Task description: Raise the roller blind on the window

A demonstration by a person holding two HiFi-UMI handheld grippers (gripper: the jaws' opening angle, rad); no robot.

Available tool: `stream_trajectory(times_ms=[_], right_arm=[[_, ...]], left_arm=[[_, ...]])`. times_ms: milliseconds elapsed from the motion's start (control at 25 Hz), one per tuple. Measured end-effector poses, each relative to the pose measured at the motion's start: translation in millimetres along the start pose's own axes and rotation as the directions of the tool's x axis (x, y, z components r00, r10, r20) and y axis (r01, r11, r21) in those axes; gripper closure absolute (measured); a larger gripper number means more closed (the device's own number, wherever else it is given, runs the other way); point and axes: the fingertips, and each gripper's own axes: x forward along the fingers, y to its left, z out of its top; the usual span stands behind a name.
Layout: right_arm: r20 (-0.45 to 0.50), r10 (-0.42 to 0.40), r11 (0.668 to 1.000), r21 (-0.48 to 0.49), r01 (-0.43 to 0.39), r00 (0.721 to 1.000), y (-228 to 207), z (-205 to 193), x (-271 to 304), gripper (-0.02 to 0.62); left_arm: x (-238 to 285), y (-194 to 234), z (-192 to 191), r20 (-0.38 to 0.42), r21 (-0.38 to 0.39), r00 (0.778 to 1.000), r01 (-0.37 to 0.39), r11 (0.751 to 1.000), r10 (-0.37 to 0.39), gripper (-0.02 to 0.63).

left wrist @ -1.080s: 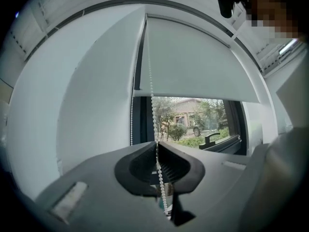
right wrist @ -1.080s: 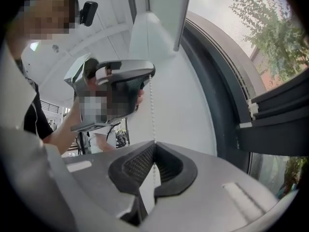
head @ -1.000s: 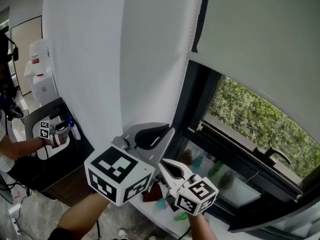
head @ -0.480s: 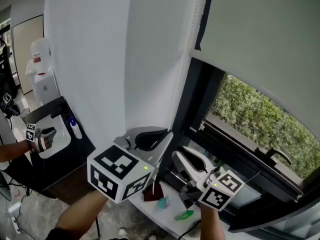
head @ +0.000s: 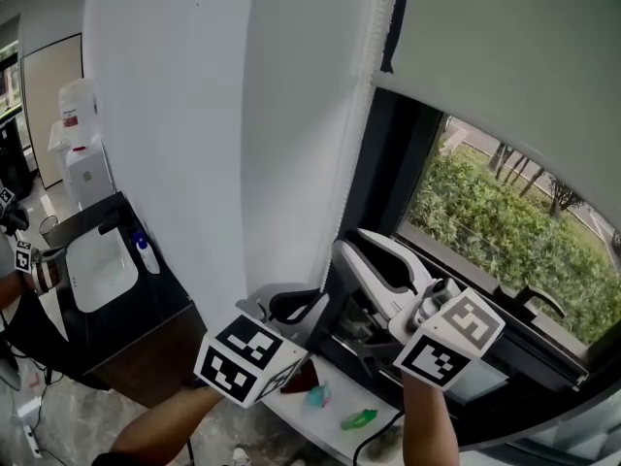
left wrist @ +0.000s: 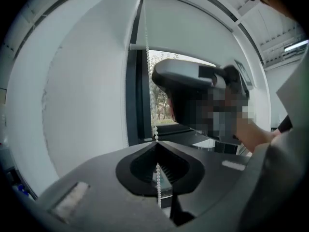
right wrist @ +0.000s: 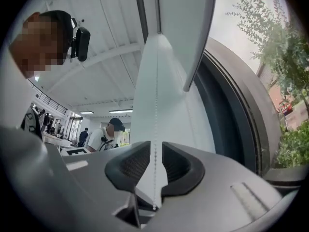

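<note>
Now | left gripper (head: 309, 304) lower, clamped on bead chain (left wrist: 147, 81) | right gripper (head: 351, 246) higher, just opened, astride chain

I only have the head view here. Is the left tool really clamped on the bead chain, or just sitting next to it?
Observer: Clamped. The left gripper view shows the left tool shut on the bead chain, which runs straight up from it.
Operator: And the right tool, higher up?
Observer: In its own view the right tool has its jaws apart. They have just been closing a little, and the chain hangs between them untouched.
Operator: Centred enough to grab?
Observer: Yes, the chain runs about midway through the gap.
</note>
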Motion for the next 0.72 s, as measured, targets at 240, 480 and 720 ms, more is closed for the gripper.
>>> stream_trajectory(times_ms=[240,480,720], right_arm=[[-0.017,0.005,1.000,-0.019,-0.005,1.000,5.3,7.7,16.0,0.526],[-0.024,0.008,0.999,-0.041,-0.009,1.000,11.2,6.5,21.3,0.543],[-0.019,-0.008,0.999,-0.037,0.008,1.000,9.5,6.0,18.6,0.584]], left_arm=[[0.1,-0.3,-20.1,-0.033,-0.018,0.999,0.001,1.000,-0.001,0.595],[0.4,-0.9,-36.2,-0.056,-0.015,0.998,-0.006,1.000,0.005,0.595],[-1.4,-5.5,-35.2,-0.038,-0.024,0.999,0.005,1.000,-0.006,0.594]])
